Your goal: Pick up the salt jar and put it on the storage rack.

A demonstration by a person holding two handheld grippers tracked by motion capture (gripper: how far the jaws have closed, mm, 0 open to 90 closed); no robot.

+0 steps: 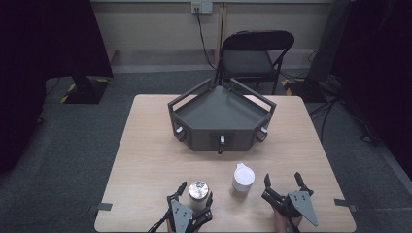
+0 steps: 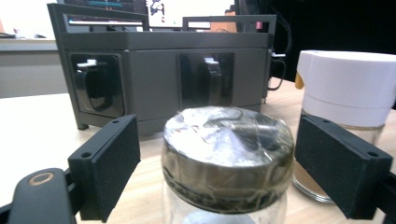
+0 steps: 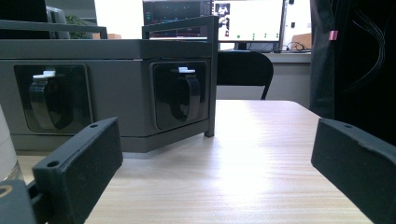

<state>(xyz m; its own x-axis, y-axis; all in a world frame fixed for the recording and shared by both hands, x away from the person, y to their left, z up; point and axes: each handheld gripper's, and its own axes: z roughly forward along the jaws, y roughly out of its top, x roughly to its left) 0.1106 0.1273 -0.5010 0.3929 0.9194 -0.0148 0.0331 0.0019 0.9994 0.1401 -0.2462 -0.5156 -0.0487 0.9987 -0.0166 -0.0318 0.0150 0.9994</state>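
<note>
Both grippers are sitting wide open at my edge of the table [image 1: 145, 145]. Left gripper [image 1: 196, 192] is straddling the silver-lidded jar [image 1: 198, 190], jaws on either side of the lid and not touching it. Right gripper [image 1: 282, 181] is holding nothing, its jaws gaping over bare wood. I'm seeing the white-capped jar [image 1: 243, 182] standing between the two grippers, and the grey tray [image 1: 221, 116] sitting further back, mid-table.

Right gripper [image 3: 219, 172] fingers spread wide above the bare wooden table [image 3: 252, 158], facing the grey tray [image 3: 116, 84]
</note>
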